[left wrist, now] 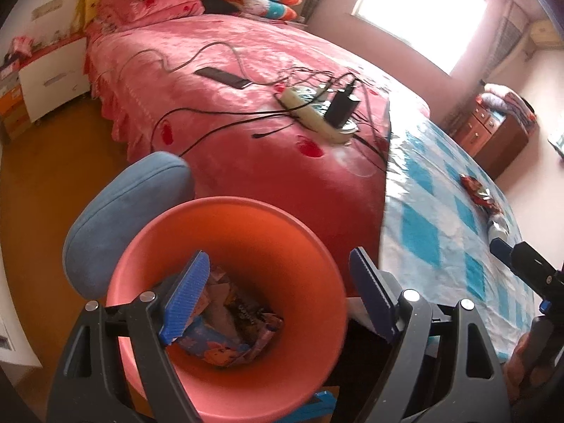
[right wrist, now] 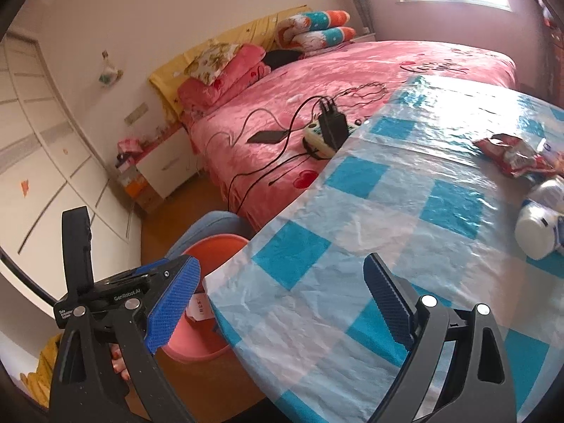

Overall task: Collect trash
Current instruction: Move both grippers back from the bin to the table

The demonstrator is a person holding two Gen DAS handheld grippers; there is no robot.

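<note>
We saw the bed (left wrist: 218,81) beyond the worktop (right wrist: 352,246) with its blue-checked cover, and the orange bin (left wrist: 225,232) on the floor just beside it, already holding crumpled wrappers (left wrist: 229,331). A red snack wrapper (right wrist: 511,155) and a white bottle (right wrist: 539,225) lay on the worktop's far side. With the left hand-held gripper (left wrist: 275,299) spread empty over the bin and the right hand-held gripper (right wrist: 282,306) spread empty over the worktop, we judged a slippery cover could slide under a reach, or light trash could miss the bin.
</note>
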